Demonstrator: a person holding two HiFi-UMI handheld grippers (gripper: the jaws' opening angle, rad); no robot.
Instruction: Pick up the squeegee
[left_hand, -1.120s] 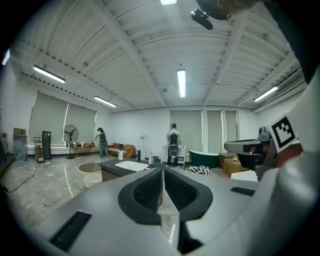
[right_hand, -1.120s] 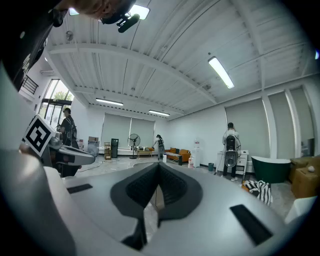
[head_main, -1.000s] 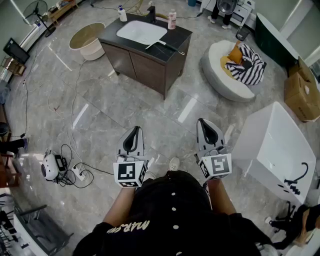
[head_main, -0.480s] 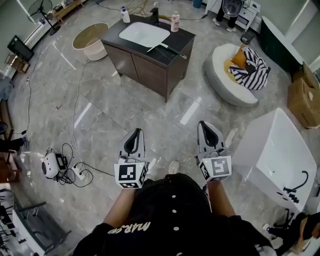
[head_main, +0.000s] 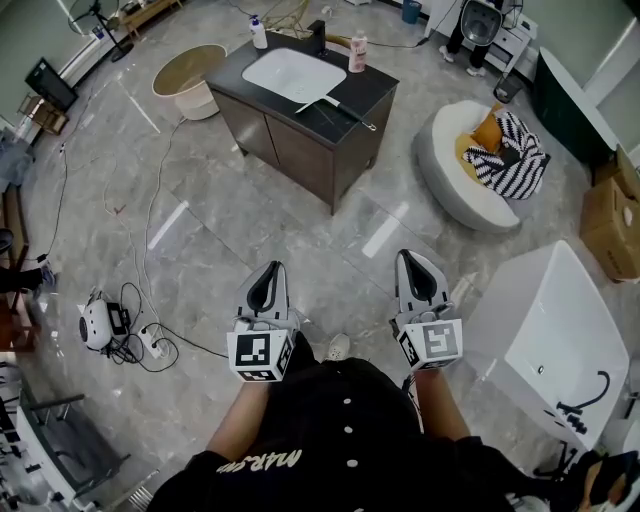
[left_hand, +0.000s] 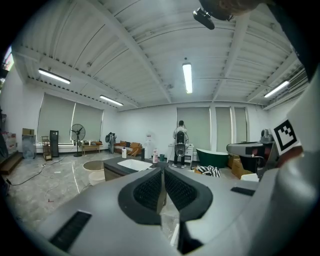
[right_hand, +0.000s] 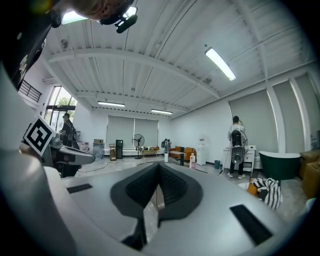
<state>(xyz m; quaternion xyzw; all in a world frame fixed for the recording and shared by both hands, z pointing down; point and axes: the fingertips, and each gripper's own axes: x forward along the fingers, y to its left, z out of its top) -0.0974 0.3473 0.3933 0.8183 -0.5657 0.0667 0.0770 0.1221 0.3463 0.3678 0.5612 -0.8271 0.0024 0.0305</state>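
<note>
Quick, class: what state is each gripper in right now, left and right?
Left gripper: closed, holding nothing.
Right gripper: closed, holding nothing.

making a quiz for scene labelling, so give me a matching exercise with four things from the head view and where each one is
Things:
1. squeegee
2. striped cloth
3. cardboard box
4. pink bottle

Places:
a. on the round white seat
b. standing at the far edge of the dark vanity top
c. on the floor at the picture's right edge
d. lying on that vanity top, beside the white sink

Pairs: 1-d, 2-a, 3-c, 4-b
</note>
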